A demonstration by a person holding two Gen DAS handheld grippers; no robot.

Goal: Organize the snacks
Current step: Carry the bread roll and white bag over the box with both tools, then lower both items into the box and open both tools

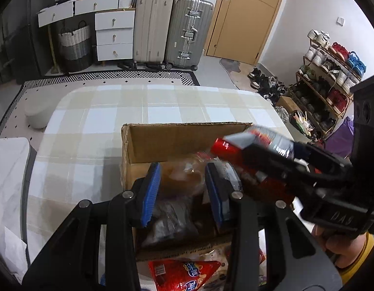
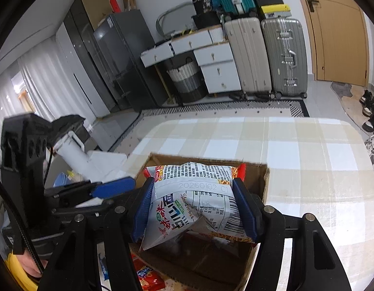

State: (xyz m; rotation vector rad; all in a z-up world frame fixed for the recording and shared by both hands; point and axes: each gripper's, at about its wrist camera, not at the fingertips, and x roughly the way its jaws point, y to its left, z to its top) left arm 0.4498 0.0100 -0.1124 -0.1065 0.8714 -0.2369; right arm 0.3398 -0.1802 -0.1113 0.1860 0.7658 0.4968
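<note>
Lowering the snack packet point(image 2: 194, 201) well inside the cardboard box point(image 2: 264, 181) before letting go would do best — the right gripper point(image 2: 194, 208) pinches it by both edges just above the opening. The left gripper point(image 1: 182, 189) hovers over the box with jaws apart and empty — wrapped snacks already lie within.

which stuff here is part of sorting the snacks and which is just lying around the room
Part of the job:
- cardboard box on the checked table
- white snack packet gripped in the right claw, above the box
- left claw, open over the box
- red snack bag in front of the box

Just lying about:
- suitcases
- laundry basket
- shoe rack
- white drawers
</note>
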